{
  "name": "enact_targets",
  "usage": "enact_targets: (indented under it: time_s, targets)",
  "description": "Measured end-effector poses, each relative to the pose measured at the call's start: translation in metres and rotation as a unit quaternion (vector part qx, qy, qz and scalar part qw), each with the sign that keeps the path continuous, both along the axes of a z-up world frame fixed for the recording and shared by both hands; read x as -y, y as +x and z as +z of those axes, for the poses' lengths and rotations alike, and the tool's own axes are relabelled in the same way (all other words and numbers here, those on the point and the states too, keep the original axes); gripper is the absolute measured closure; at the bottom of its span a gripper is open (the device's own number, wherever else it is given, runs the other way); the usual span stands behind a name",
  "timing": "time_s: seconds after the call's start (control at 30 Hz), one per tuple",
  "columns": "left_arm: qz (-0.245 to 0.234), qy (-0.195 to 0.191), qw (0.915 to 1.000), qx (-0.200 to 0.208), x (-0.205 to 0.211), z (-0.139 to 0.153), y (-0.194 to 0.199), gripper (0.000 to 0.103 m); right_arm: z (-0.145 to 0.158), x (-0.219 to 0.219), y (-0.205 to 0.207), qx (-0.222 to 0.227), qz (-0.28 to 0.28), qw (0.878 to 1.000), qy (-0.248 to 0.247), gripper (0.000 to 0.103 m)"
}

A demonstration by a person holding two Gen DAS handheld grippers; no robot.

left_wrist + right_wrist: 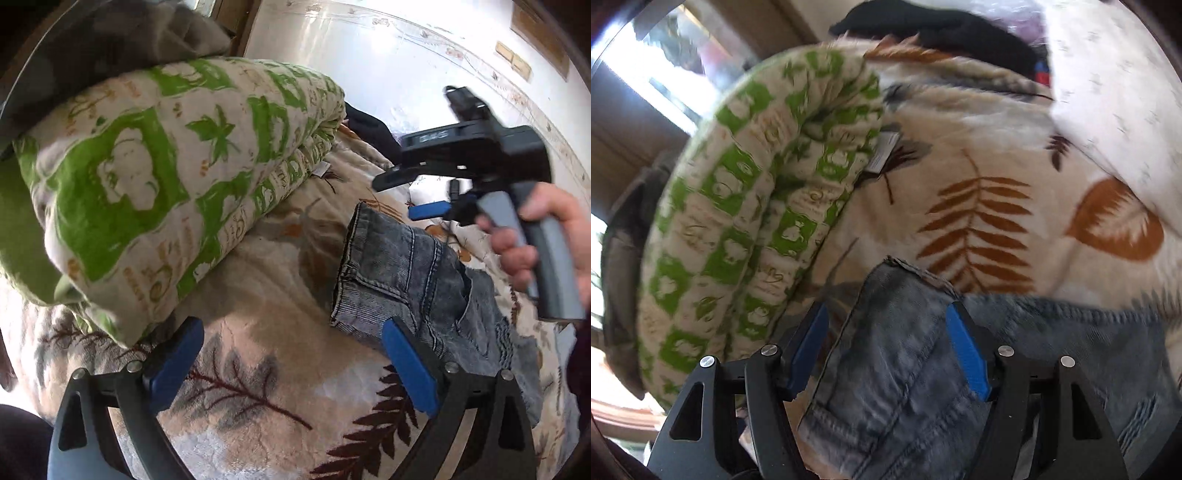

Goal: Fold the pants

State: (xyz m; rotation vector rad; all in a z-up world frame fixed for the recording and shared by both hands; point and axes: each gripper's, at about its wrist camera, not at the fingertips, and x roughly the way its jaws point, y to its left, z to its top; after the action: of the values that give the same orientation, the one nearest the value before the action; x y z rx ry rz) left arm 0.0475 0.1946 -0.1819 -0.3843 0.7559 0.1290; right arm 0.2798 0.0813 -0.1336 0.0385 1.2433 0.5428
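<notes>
Grey-blue denim pants [417, 280] lie folded on a cream leaf-print blanket [258, 302]; they also show in the right wrist view [905, 369]. My left gripper [295, 354] is open and empty above the blanket, its right finger at the pants' near edge. My right gripper [888, 343] is open above the pants, its jaws on either side of the pants' upper corner. In the left wrist view the right gripper [424, 206] is held by a hand above the far end of the pants.
A folded green-and-cream quilt [147, 192] lies left of the pants, also in the right wrist view [746, 229]. A grey cloth [129, 33] sits behind it. A black garment [942, 29] lies at the blanket's far end. A white sheet [1115, 110] is at right.
</notes>
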Motion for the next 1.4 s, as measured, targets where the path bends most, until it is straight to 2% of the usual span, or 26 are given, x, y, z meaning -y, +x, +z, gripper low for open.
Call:
enact_targets:
  time_s: [0.13, 0.27, 0.33, 0.37, 0.4, 0.43, 0.47, 0.5, 0.6, 0.67, 0.77, 1.0, 1.1, 1.2, 1.33, 1.37, 1.4]
  targets:
    - [0.014, -0.01, 0.9998, -0.012, -0.01, -0.004, 0.005, 0.004, -0.015, -0.025, 0.017, 0.011, 0.023, 0.999, -0.041, 0.03]
    - [0.02, -0.014, 0.9993, -0.028, -0.015, -0.012, 0.009, 0.004, -0.042, -0.04, 0.027, -0.007, 0.037, 0.996, -0.078, 0.029]
    - [0.02, -0.018, 0.9992, -0.031, -0.016, -0.013, 0.01, 0.004, -0.057, -0.041, 0.026, -0.009, 0.042, 0.993, -0.108, 0.04]
    - [0.016, -0.022, 0.9991, -0.031, -0.015, -0.014, 0.011, 0.004, -0.063, -0.04, 0.025, -0.011, 0.042, 0.992, -0.116, 0.056]
    - [0.01, -0.026, 0.9992, -0.029, -0.014, -0.013, 0.011, 0.004, -0.067, -0.037, 0.024, -0.009, 0.04, 0.992, -0.123, 0.061]
    - [0.004, -0.027, 0.9993, -0.026, -0.012, -0.012, 0.013, 0.004, -0.067, -0.034, 0.021, 0.0, 0.041, 0.992, -0.118, 0.064]
    - [-0.006, -0.025, 0.9995, -0.02, -0.008, -0.011, 0.014, 0.004, -0.066, -0.032, 0.019, 0.006, 0.046, 0.992, -0.117, 0.076]
    - [-0.015, -0.022, 0.9996, -0.012, -0.004, -0.008, 0.014, 0.004, -0.064, -0.027, 0.017, 0.009, 0.044, 0.992, -0.12, 0.08]
    - [-0.043, -0.018, 0.9989, 0.007, 0.005, -0.004, 0.017, 0.004, -0.056, -0.012, 0.012, 0.014, 0.029, 0.994, -0.101, 0.089]
    - [-0.066, -0.025, 0.9975, 0.006, 0.01, -0.006, 0.022, 0.004, -0.046, -0.003, 0.006, 0.026, 0.024, 0.996, -0.086, 0.09]
    - [-0.075, -0.027, 0.9968, 0.013, 0.012, -0.008, 0.03, 0.004, -0.03, 0.01, -0.006, 0.046, 0.016, 0.997, -0.06, 0.09]
    - [-0.092, -0.066, 0.9936, 0.005, 0.012, -0.018, 0.054, 0.004, -0.002, 0.043, -0.024, 0.075, -0.015, 0.997, -0.002, 0.091]
    - [-0.107, -0.08, 0.9909, 0.016, 0.014, -0.019, 0.058, 0.004, 0.01, 0.055, -0.026, 0.085, -0.032, 0.996, 0.022, 0.091]
    - [-0.135, -0.107, 0.9846, 0.031, 0.021, -0.017, 0.063, 0.004, 0.016, 0.062, -0.025, 0.097, -0.043, 0.994, 0.038, 0.091]
    - [-0.177, -0.157, 0.9702, 0.054, 0.03, -0.014, 0.069, 0.005, 0.026, 0.079, -0.032, 0.109, -0.055, 0.991, 0.056, 0.091]
    - [-0.185, -0.161, 0.9677, 0.058, 0.032, -0.012, 0.07, 0.007, 0.028, 0.083, -0.035, 0.113, -0.057, 0.99, 0.059, 0.091]
    - [-0.194, -0.165, 0.9652, 0.061, 0.034, -0.011, 0.07, 0.016, 0.031, 0.087, -0.038, 0.117, -0.059, 0.989, 0.062, 0.091]
